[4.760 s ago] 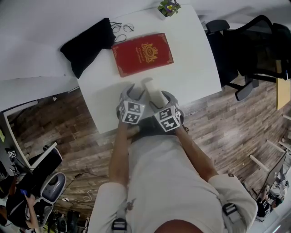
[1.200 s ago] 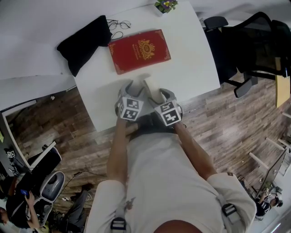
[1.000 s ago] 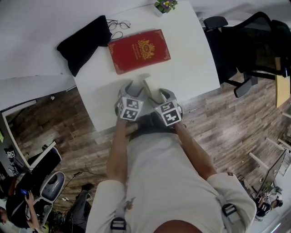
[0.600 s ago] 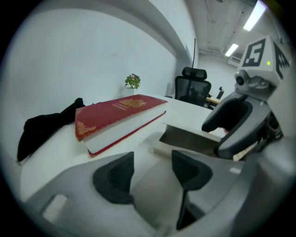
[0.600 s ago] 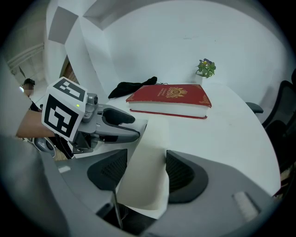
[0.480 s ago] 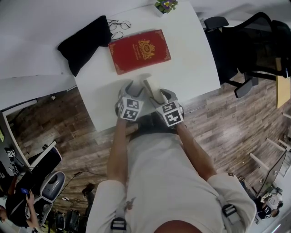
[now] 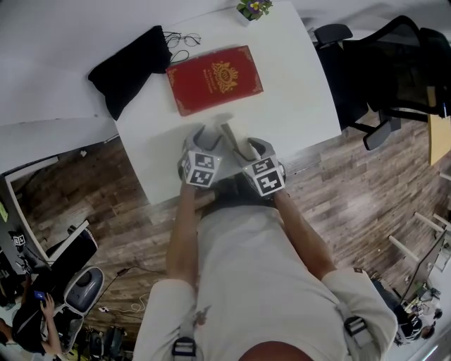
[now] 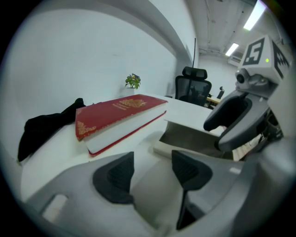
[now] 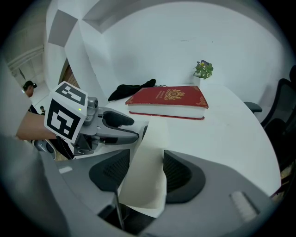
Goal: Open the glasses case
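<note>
The white glasses case lies near the table's front edge, with its cream lid raised. My right gripper is closing on that lid, which stands between the pads with both edges meeting them. My left gripper is on the case's left end, and the pale case body fills the gap between its pads. The right gripper view shows the left gripper's fingers clamped on the case's edge. The case's grey inside shows in the left gripper view. In the head view both grippers sit side by side, left and right.
A thick red book lies flat just beyond the case on the white table. Further back lie a black cloth and a pair of glasses; a small potted plant stands at the far edge. A black office chair stands to the right.
</note>
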`<state>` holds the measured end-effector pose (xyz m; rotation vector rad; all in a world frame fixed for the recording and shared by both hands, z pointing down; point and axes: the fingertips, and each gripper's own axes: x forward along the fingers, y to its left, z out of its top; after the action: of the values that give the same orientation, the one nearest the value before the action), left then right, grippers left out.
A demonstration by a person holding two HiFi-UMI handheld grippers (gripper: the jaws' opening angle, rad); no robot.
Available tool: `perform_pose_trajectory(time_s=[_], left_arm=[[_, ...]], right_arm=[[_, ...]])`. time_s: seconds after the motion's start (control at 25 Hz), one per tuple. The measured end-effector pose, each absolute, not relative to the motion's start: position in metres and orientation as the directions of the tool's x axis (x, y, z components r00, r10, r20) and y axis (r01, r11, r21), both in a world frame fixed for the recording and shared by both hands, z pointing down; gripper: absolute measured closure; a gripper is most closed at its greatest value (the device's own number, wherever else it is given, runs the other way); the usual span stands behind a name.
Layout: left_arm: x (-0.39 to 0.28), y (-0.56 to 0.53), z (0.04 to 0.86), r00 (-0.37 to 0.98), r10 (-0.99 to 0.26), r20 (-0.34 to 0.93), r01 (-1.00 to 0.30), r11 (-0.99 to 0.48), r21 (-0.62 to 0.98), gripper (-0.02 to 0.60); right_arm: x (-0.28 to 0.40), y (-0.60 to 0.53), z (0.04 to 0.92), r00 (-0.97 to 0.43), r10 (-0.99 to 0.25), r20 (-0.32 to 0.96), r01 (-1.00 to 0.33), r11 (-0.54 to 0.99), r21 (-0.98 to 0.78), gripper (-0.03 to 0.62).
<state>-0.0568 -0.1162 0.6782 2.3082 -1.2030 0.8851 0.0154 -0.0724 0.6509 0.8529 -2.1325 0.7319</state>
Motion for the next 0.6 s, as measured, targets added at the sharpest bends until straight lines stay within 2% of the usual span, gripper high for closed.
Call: perform_pose_trajectory(time_s=[0.6], left_arm=[[-0.0563, -0.1161, 0.6814, 0.439, -0.588, 0.679, -0.828, -0.558, 0.052, 0.325]], right_arm=[[0.0187, -0.0726, 0.6483, -0.529, -0.35, 0.773, -0.752, 0.615, -0.237, 0.404]])
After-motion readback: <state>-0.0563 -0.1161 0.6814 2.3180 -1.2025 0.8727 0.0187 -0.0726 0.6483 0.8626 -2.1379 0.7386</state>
